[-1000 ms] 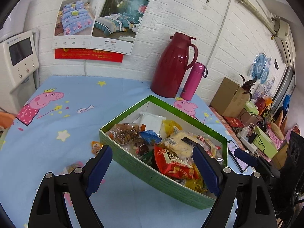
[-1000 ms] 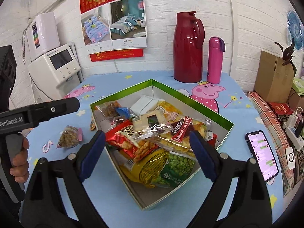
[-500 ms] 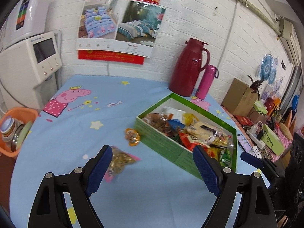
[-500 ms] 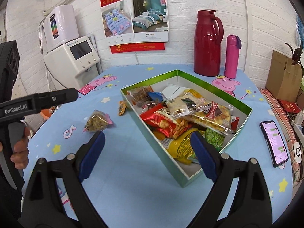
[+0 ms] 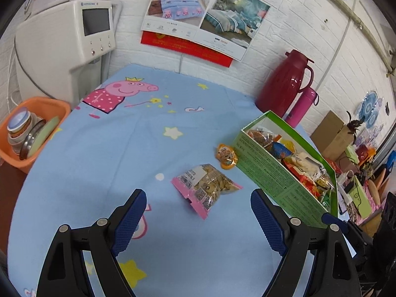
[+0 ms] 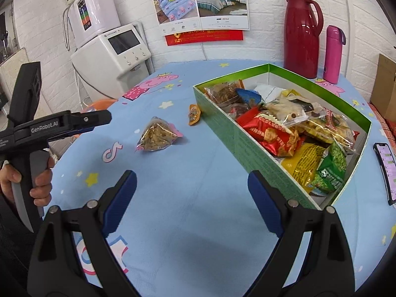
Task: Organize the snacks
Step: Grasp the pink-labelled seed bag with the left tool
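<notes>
Hovering over the blue cartoon-print tablecloth (image 5: 104, 163), both jaws gaping empty: left gripper (image 5: 198, 219), right gripper (image 6: 191, 199). Lying mid-cloth, pink-edged clear snack bag (image 5: 206, 185) and small orange packet (image 5: 225, 156), beside the green cardboard box (image 6: 237, 138) brimming with snacks.

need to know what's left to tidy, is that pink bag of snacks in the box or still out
Out. The pink snack bag lies flat on the blue tablecloth, apart from the green box, ahead of the open left claw.
</notes>
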Motion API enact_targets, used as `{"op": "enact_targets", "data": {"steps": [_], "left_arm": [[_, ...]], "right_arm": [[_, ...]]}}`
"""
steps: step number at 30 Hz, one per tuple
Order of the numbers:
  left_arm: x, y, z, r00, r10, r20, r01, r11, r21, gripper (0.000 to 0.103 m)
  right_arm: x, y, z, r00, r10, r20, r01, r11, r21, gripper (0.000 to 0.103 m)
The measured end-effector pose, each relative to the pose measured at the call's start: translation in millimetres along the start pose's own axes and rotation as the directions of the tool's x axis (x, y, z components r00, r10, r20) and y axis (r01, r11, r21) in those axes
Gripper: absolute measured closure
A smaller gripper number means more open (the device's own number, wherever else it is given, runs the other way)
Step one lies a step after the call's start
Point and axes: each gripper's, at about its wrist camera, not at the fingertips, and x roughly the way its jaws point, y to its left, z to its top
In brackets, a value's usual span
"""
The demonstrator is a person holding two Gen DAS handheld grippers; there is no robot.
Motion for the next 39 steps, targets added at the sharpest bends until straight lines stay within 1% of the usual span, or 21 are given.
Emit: {"op": "enact_targets", "data": {"steps": [5,8,9,10,13,16,21,22,25,27,28,29,30,31,32,33,34,36,38,39], "left_arm": [[35,3,11,0.996,-0.075,-0.057,0.074,0.997,-0.012,0.015],[53,8,24,0.992,-0.1,-0.08,0.1,0.995,-0.003,0.016],[58,9,27,0.99,-0.107,-0.09,0.108,0.994,0.008,0.018],[63,10,30,0.989,-0.108,-0.101,0.111,0.994,0.019,0.023],[73,15,34,0.982,-0.13,-0.135,0.136,0.99,0.043,0.025],[80,22,34,0.973,-0.168,-0.156,0.175,0.984,0.034,0.025],[88,38,31,0.952,-0.252,-0.175,0.251,0.968,-0.024,0.025],[90,40,30,0.948,-0.262,-0.179,0.26,0.965,-0.033,0.025],[98,45,29,0.943,-0.262,-0.206,0.26,0.965,-0.04,0.025],[101,48,27,0.934,-0.288,-0.213,0.282,0.958,-0.059,0.025],[102,49,26,0.929,-0.298,-0.217,0.291,0.955,-0.064,0.026],[101,48,25,0.924,-0.313,-0.219,0.308,0.95,-0.06,0.032],[100,47,25,0.923,-0.318,-0.217,0.314,0.948,-0.053,0.034],[97,46,25,0.921,-0.323,-0.217,0.32,0.946,-0.048,0.04],[94,45,25,0.917,-0.336,-0.216,0.335,0.941,-0.044,0.048],[92,43,24,0.91,-0.352,-0.218,0.352,0.935,-0.041,0.052],[91,39,22,0.901,-0.367,-0.23,0.369,0.929,-0.038,0.057],[88,27,16,0.9,-0.359,-0.246,0.369,0.929,-0.005,0.058],[88,11,6,0.904,-0.323,-0.279,0.352,0.934,0.058,0.059],[87,4,2,0.906,-0.315,-0.284,0.348,0.934,0.075,0.059]], "right_arm": [[12,5,-2,0.999,0.026,-0.039,-0.026,1.0,0.005,0.012],[22,5,-1,0.995,0.075,-0.061,-0.073,0.997,0.038,0.012],[26,5,0,0.993,0.093,-0.068,-0.09,0.995,0.05,0.012],[31,6,1,0.991,0.106,-0.076,-0.102,0.993,0.059,0.012],[50,11,8,0.985,0.138,-0.103,-0.132,0.989,0.071,0.012],[72,18,16,0.978,0.164,-0.127,-0.158,0.986,0.062,0.012],[109,22,30,0.971,0.176,-0.16,-0.169,0.984,0.059,0.012],[115,22,33,0.97,0.177,-0.165,-0.17,0.984,0.057,0.012],[134,26,41,0.969,0.17,-0.182,-0.167,0.985,0.031,0.012],[146,29,45,0.966,0.172,-0.192,-0.174,0.985,0.004,0.012],[152,31,45,0.965,0.175,-0.198,-0.179,0.984,-0.005,0.016],[152,33,46,0.97,0.16,-0.182,-0.168,0.985,-0.027,0.022],[153,34,46,0.969,0.157,-0.188,-0.167,0.985,-0.037,0.027],[151,34,45,0.97,0.155,-0.188,-0.164,0.986,-0.035,0.032],[148,33,42,0.97,0.152,-0.188,-0.161,0.986,-0.035,0.035],[146,33,40,0.97,0.153,-0.19,-0.163,0.986,-0.038,0.041],[142,31,37,0.97,0.152,-0.189,-0.161,0.986,-0.033,0.042],[134,27,31,0.972,0.147,-0.183,-0.152,0.988,-0.017,0.044],[127,20,25,0.975,0.143,-0.171,-0.142,0.99,0.016,0.047],[123,16,24,0.975,0.144,-0.17,-0.141,0.99,0.028,0.047]]}}
